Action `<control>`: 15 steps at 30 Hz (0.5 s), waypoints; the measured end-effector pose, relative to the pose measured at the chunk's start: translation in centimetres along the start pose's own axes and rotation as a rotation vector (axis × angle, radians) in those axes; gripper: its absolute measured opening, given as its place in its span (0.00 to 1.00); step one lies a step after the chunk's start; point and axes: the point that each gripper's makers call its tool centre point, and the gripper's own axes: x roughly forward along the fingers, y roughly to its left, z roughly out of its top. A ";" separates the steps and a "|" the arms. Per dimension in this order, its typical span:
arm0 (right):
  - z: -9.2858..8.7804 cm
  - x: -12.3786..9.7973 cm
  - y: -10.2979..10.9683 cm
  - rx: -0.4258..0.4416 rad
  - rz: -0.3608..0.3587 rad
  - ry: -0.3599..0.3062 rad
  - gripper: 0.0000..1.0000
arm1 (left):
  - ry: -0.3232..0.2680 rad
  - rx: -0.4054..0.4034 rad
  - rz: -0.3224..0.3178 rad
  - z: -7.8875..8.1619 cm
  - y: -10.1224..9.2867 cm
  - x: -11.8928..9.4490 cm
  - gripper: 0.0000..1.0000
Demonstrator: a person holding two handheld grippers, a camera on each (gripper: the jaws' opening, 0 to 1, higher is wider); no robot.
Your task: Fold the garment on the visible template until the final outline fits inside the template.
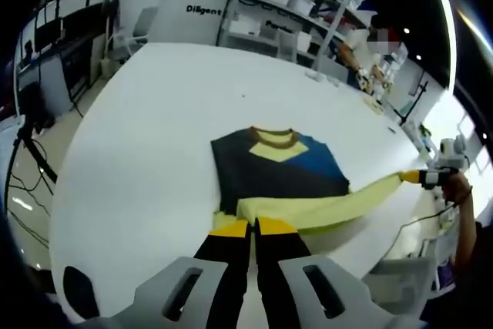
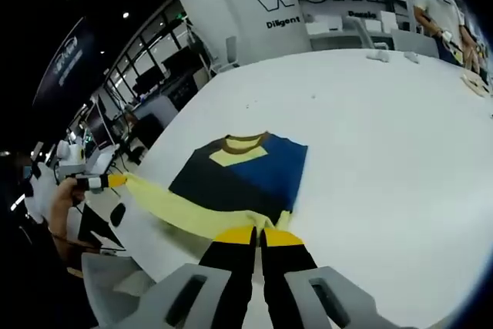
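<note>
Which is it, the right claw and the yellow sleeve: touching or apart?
Touching. The left gripper view shows the right claw pinching the stretched end of the yellow sleeve.

Soft cloth on a smooth white table, hard plastic on the tools.

We see a navy, blue and pale yellow knit-looking cloth garment [image 1: 277, 167] [image 2: 243, 175], matt and soft, with a brown ribbed collar; it lies on the large white table [image 1: 154, 136] [image 2: 385, 136], whose top looks smooth with a faint sheen. Our left gripper [image 1: 253, 263] and right gripper [image 2: 258, 267] have light grey matt plastic shells and black fingers tipped with yellow.
</note>
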 end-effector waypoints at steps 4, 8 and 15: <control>1.3 0.7 -0.1 0.019 0.010 -0.021 0.00 | -0.008 0.017 0.004 1.2 0.0 0.7 0.00; 2.2 1.5 -0.5 0.029 0.006 -0.024 0.00 | -0.035 -0.004 -0.005 2.4 0.1 1.4 0.00; 3.8 2.7 -1.1 0.044 0.007 -0.035 0.00 | -0.052 -0.043 0.005 3.7 0.9 3.0 0.00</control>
